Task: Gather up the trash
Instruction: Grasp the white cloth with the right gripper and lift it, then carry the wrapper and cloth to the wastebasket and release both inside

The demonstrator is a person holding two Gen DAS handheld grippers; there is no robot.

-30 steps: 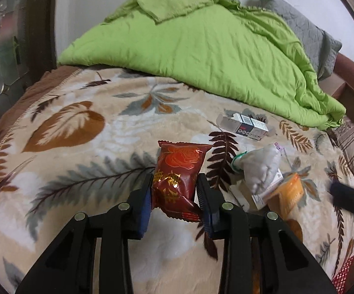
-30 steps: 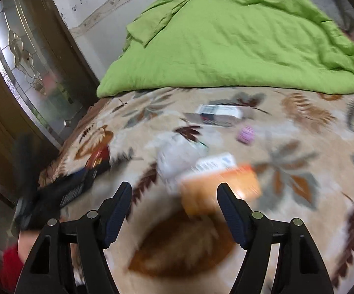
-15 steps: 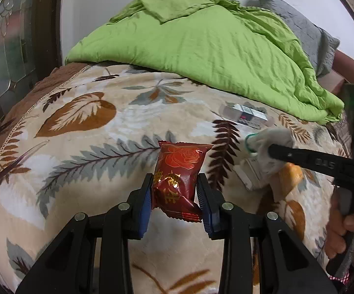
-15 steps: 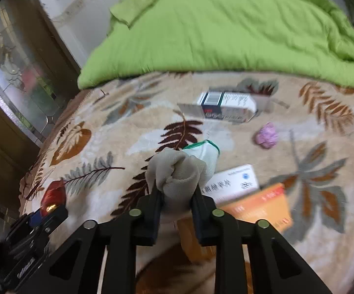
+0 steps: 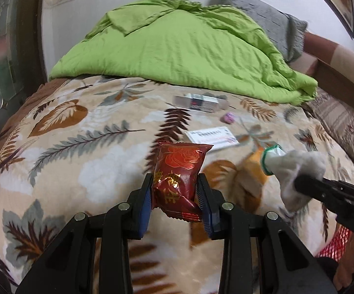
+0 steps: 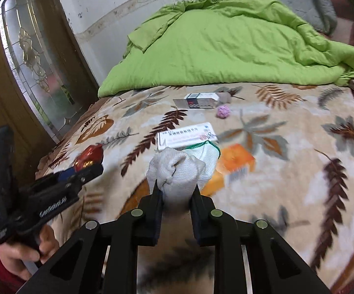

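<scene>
- Your left gripper [image 5: 174, 196] is clamped on the red snack packet [image 5: 179, 178], which sits between the blue pads above the leaf-patterned blanket [image 5: 79, 147]. That piece counts as picked up, though no bin or bag is clearly in view to drop it in.
- Across the middle of the bed, trash is left lying: a white box [image 6: 186, 136] flat on the blanket, an orange box [image 6: 235, 164] just beside it to the right, a dark-and-white carton [image 6: 197, 100] farther back near the green quilt [image 6: 225, 44], and a small pink ball [image 6: 223, 111] close to that carton.
- Your right gripper [image 6: 175, 193] is closed on a balled-up white glove [image 6: 179, 169] with a green cuff, raised over the orange box.
- Judging by this, you have two items in hand and at least four to gather, so you are early to midway.
- Both tools are full; you will likely need to unload before reaching for the boxes.
</scene>
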